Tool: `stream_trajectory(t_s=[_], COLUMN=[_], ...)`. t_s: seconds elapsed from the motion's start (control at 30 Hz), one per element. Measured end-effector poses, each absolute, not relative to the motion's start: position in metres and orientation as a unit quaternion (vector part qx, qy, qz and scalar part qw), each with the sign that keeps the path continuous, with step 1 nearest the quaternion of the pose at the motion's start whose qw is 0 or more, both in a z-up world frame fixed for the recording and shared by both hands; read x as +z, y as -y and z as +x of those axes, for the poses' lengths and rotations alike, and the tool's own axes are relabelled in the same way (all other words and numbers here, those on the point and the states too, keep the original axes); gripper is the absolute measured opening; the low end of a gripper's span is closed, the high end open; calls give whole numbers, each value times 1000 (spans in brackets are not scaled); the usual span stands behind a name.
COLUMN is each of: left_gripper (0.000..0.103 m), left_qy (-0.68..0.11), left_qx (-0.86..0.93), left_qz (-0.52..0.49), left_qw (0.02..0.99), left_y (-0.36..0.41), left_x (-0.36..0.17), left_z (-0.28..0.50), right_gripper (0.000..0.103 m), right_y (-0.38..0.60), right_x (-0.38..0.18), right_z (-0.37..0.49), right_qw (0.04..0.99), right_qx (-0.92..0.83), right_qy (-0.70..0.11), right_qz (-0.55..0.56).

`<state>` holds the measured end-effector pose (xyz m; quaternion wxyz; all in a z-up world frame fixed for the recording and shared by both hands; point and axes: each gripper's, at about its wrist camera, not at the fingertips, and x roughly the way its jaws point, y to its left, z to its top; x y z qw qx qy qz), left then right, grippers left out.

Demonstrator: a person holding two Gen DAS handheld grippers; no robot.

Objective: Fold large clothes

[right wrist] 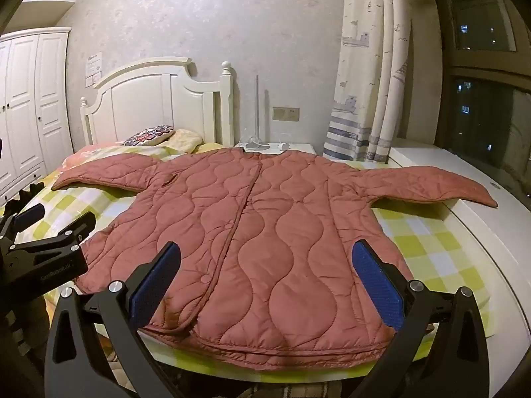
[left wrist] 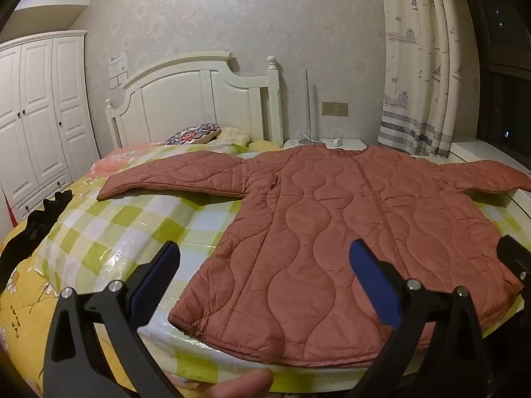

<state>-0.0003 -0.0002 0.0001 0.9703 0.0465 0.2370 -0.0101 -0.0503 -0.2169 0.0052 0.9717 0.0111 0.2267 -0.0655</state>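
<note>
We see a bedroom with mottled grey walls, a white panelled wardrobe at the left and a curtain printed with boats beside a dark window; the bed fills the middle, its glossy cover checked in lime, white and pale blue, with a cream arched headboard at the far end. On the cover lies the jacket, a rust-red quilted piece stitched in wavy, hourglass-shaped channels, puffy and matte; it lies flat, front up, the closed placket running down its centre. Its long axis runs from the hem at the near edge of the bed to the collar at the far end, toward the headboard; the sleeves spread straight out to either side, the right one reaching onto a white ledge. A patterned pillow sits by the headboard. The left gripper hovers over the hem's left corner, black arms and blue ribbed pads spread wide, holding nothing; the right gripper hangs likewise above the hem, fully spread and empty.
</note>
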Motion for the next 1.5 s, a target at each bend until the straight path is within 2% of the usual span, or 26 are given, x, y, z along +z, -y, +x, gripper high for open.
stream_trajectory(t_s=[1.5], left_gripper=[101], left_qy=[-225], left_qx=[-16], left_qz=[45], left_qw=[973], left_y=[3], left_x=[2], left_z=[-5], right_gripper=[99], right_y=[216], right_x=[3], right_z=[-52], right_qw=[973], right_qx=[-54], right_qy=[-224], right_qz=[27])
